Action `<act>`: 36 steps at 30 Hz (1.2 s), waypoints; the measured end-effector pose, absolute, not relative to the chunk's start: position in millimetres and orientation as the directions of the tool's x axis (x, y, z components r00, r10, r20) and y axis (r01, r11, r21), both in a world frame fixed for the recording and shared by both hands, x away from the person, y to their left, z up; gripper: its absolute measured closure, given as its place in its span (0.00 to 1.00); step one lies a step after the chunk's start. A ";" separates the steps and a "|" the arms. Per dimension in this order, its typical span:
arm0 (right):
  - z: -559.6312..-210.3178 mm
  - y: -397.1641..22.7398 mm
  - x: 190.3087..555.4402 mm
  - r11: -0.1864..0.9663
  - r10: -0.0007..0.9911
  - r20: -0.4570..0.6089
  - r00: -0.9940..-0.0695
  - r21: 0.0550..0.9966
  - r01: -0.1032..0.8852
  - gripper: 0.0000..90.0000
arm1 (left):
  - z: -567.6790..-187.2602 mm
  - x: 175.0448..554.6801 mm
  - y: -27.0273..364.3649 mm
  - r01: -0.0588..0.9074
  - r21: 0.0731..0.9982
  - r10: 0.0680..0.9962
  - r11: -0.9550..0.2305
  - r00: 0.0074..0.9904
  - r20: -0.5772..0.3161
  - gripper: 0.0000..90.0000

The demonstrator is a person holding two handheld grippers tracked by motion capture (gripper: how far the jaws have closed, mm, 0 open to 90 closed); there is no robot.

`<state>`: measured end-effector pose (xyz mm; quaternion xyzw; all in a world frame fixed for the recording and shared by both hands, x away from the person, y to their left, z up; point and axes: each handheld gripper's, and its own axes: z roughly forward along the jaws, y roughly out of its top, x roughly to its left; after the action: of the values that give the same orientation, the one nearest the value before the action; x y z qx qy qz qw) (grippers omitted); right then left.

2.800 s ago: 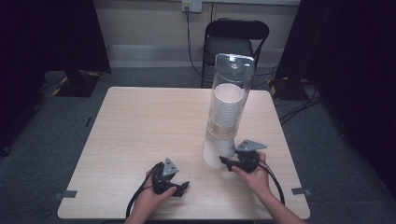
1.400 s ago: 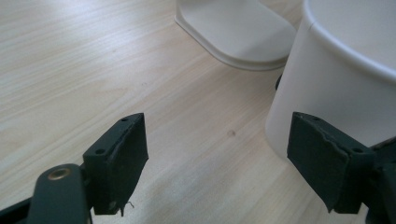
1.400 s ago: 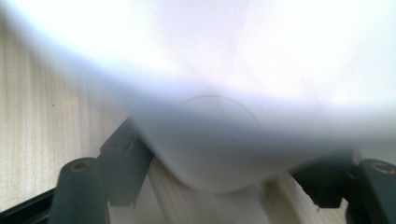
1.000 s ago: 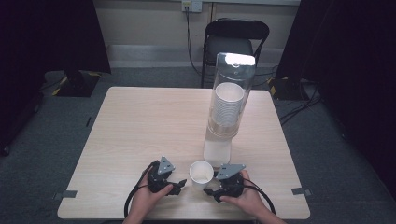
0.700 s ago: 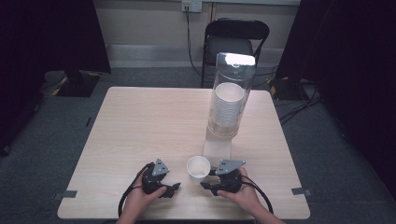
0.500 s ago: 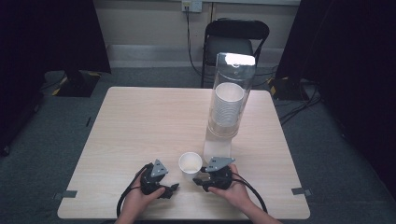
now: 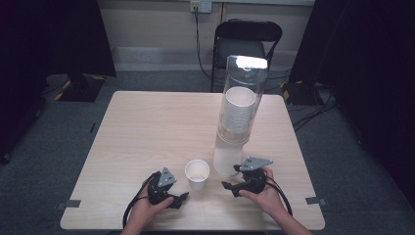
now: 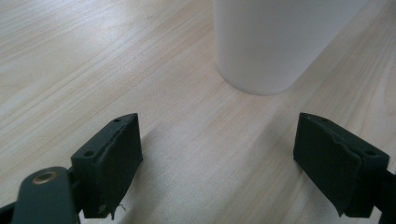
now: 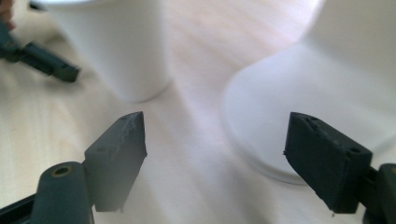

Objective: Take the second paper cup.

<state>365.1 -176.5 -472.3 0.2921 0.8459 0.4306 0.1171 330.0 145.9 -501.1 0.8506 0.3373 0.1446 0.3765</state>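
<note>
Right gripper [image 7: 230, 186] stands with its jaws apart and nothing between them; they have just been opening, and the white paper cup [image 7: 197, 174] now sits free on the tabletop [image 7: 147, 127], upright, a little to the left of that gripper and apart from it. In the right gripper view the cup [image 9: 116, 46] stands beyond the left jaw and the broad white base of the cup dispenser [image 9: 280, 121] beyond the right one, the pads touching neither. The dispenser [image 7: 238, 117], a clear tube with a stack of cups inside, rises just right of the loose cup near the tabletop's near right part.

Left gripper [image 7: 182, 198] lies low on the near edge with its jaws spread wide and empty; in its own view the cup [image 8: 275, 42] stands just ahead of the open jaws, not between them.

The step in hand looks like the set-down of a cup taken from the dispenser, with the release done. Next would likely be either the left gripper sliding forward to straddle the cup's wall and closing gently, since thin paper crushes and tips easily, or the right gripper turning back to the dispenser's mouth for another cup.
</note>
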 end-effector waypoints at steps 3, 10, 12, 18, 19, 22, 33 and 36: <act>-467.2 -185.2 371.3 0.424 0.628 0.050 -0.777 0.815 0.396 0.21 | -501.2 330.0 145.8 0.465 0.738 0.683 -0.488 0.731 -0.009 0.16; -458.4 -195.0 386.6 0.360 0.687 0.058 -0.724 0.838 0.409 0.21 | -500.9 330.0 145.5 0.468 0.733 0.683 -0.493 0.730 -0.008 0.16; -451.0 -195.1 394.9 0.336 0.694 0.067 -0.717 0.850 0.405 0.22 | -500.9 329.9 145.3 0.469 0.734 0.684 -0.492 0.730 -0.009 0.16; -431.7 -191.9 407.8 0.279 0.700 0.082 -0.709 0.882 0.378 0.22 | -500.8 330.0 145.2 0.470 0.733 0.684 -0.492 0.729 -0.009 0.16; -428.6 -191.3 409.8 0.270 0.696 0.087 -0.713 0.888 0.372 0.22 | -500.8 330.0 145.1 0.471 0.732 0.684 -0.492 0.729 -0.009 0.16; -422.0 -190.8 412.2 0.249 0.696 0.088 -0.713 0.901 0.354 0.22 | -500.8 330.1 144.9 0.472 0.732 0.685 -0.491 0.729 -0.010 0.15; -407.0 -180.4 423.4 0.234 0.690 0.082 -0.719 0.914 0.330 0.23 | -500.6 330.4 144.8 0.472 0.730 0.685 -0.494 0.729 -0.007 0.15; -409.1 -175.8 425.1 0.240 0.694 0.072 -0.716 0.915 0.324 0.25 | -500.9 330.6 144.6 0.470 0.733 0.685 -0.492 0.729 -0.008 0.15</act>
<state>425.1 -175.8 -409.1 0.3319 0.7669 0.5197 0.1780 330.6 144.6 -500.9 0.8517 0.3390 0.1437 0.3729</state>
